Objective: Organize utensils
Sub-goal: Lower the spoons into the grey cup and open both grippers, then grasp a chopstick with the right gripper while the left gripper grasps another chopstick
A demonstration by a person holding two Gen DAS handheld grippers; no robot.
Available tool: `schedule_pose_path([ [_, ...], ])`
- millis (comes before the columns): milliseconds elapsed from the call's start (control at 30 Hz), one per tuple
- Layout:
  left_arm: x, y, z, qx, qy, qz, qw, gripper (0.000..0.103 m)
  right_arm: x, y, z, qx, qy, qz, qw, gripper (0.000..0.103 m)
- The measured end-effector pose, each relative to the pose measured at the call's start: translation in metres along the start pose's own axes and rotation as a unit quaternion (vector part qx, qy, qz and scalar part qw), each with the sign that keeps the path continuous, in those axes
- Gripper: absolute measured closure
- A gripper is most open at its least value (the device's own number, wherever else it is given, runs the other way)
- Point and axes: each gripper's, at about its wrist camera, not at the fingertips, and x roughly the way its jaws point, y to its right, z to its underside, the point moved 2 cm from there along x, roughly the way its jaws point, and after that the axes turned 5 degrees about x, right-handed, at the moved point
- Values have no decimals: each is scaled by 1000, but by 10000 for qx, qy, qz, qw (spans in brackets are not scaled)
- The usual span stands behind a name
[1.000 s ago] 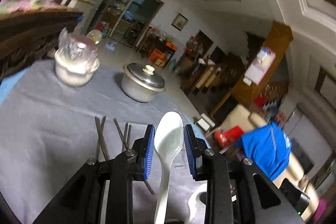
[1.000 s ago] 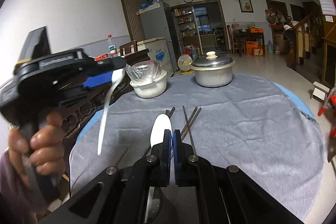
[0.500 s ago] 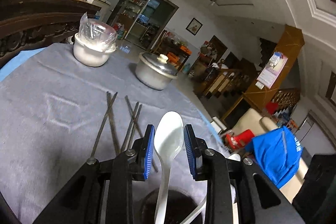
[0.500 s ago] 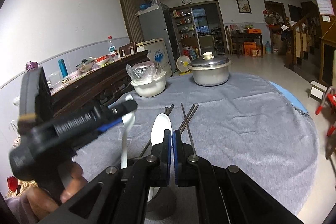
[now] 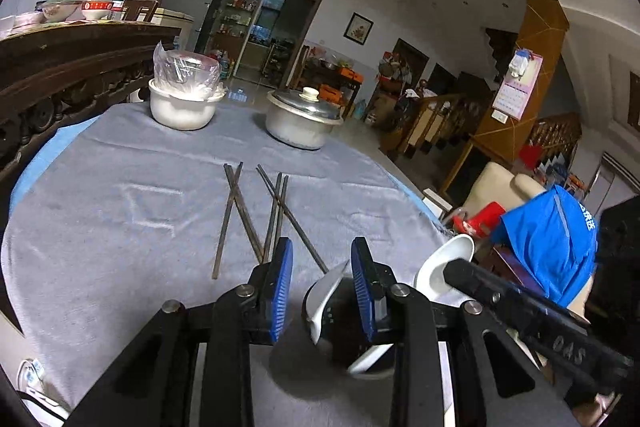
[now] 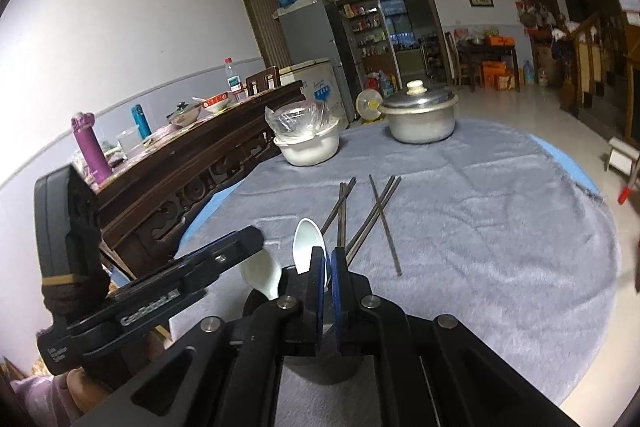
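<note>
My left gripper hangs open over a dark cup near the table's front edge. A white spoon leans in that cup below the blue pads, loose, its bowl upward. In the right wrist view the same spoon shows beside the left gripper. My right gripper is shut on a second white spoon just above the cup. Its jaws are starting to open, with the handle still between them. Several dark chopsticks lie crossed on the grey cloth.
A white bowl holding a plastic bag and a lidded metal pot stand at the table's far side. A carved wooden sideboard runs along the left. The round table drops off on the right, above chairs and a blue garment.
The left gripper came down and over to the cup. The spoon that stood upright between its pads now sits lower, tilted in the cup. The right gripper shifted slightly with its spoon.
</note>
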Motion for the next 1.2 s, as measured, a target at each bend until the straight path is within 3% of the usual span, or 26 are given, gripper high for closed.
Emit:
schedule_pose_path([
  [100, -10, -8, -1, -10, 33, -55, 10000, 69, -6, 9, -2, 275, 59, -168, 9995, 97],
  [233, -18, -24, -5, -64, 71, -284, 9996, 67, -18, 20, -10, 556, 324, -294, 9975, 75],
  [367, -18, -37, -12, -28, 38, -588, 9983, 64, -22, 37, -20, 843, 469, -203, 9951, 74],
  [500, -16, -49, -19, 26, -46, -946, 9955, 48, -19, 52, -27, 983, 428, -19, 9942, 74],
  [600, -8, -56, -23, 221, -242, -1209, 9921, 41, -8, 61, -34, 907, 177, 190, 9955, 74],
  [933, 34, -91, -30, 450, -1222, -1638, 9779, 40, 69, 99, -48, 961, -1295, 284, 9865, 75],
  [1200, 73, -118, -46, 436, -1799, -1562, 9702, 40, 128, 105, -68, 791, -1951, 227, 9773, 75],
])
